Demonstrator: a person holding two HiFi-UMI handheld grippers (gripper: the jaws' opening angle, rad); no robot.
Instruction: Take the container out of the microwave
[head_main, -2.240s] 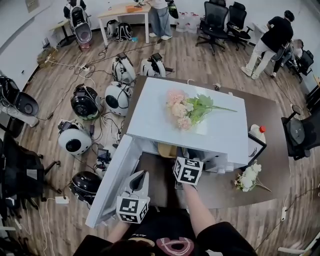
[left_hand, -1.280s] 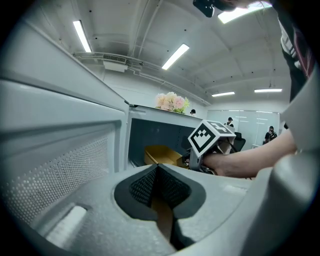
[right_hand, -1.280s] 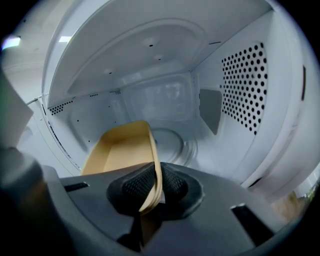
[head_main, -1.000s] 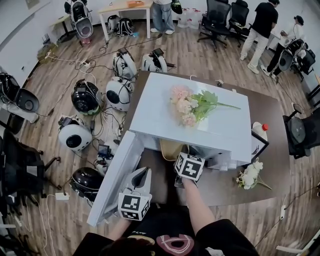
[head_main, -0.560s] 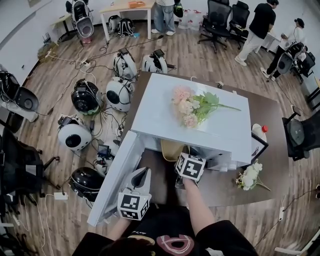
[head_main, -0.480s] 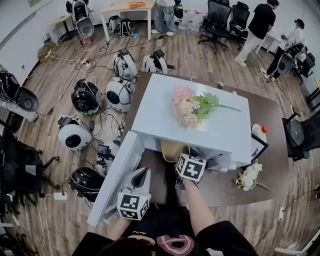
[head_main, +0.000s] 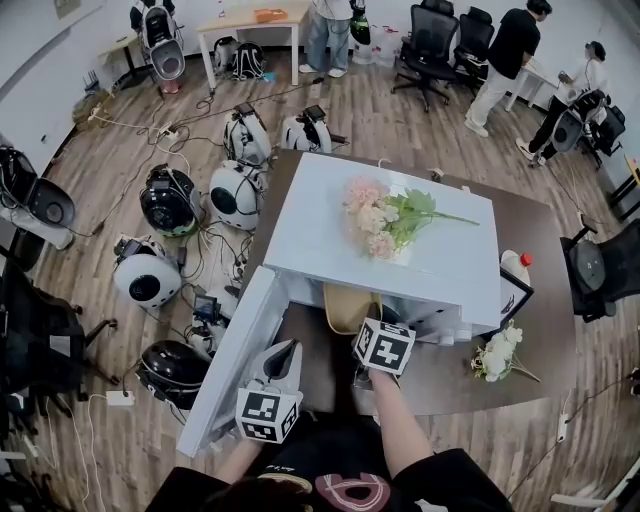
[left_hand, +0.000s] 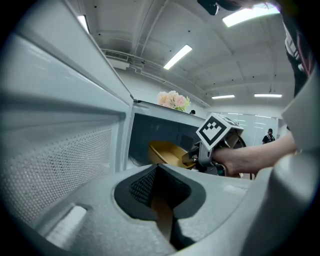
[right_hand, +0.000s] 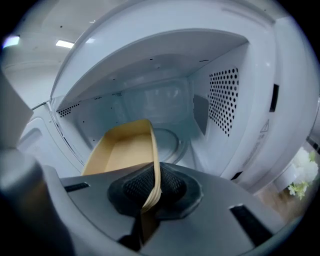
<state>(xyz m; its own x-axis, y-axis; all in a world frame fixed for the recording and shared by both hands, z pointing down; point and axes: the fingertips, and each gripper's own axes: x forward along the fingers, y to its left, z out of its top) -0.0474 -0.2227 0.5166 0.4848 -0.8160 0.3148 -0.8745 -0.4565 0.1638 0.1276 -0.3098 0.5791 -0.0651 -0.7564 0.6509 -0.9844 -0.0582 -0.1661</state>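
A tan shallow container (head_main: 345, 305) sticks partly out of the white microwave's (head_main: 330, 220) open mouth. My right gripper (head_main: 362, 372) is shut on its near rim. In the right gripper view the thin rim of the container (right_hand: 120, 150) runs between the dark pads of the right gripper (right_hand: 152, 189), and the glass turntable (right_hand: 172, 142) lies behind. The microwave door (head_main: 235, 355) hangs open on the left. Beside that door my left gripper (head_main: 284, 350) is shut and holds nothing. In the left gripper view the container (left_hand: 167, 152) and the right gripper (left_hand: 194, 160) are ahead.
Pink flowers (head_main: 385, 220) lie on top of the microwave. On the brown table (head_main: 530, 330) are white flowers (head_main: 495, 355) and a red-capped bottle (head_main: 515, 265). Round helmet-like devices (head_main: 150, 275) and cables cover the floor on the left. People and office chairs are far behind.
My right gripper has drawn back slightly toward me, and a bit more of the container shows outside the microwave. The left gripper has stayed where it was.
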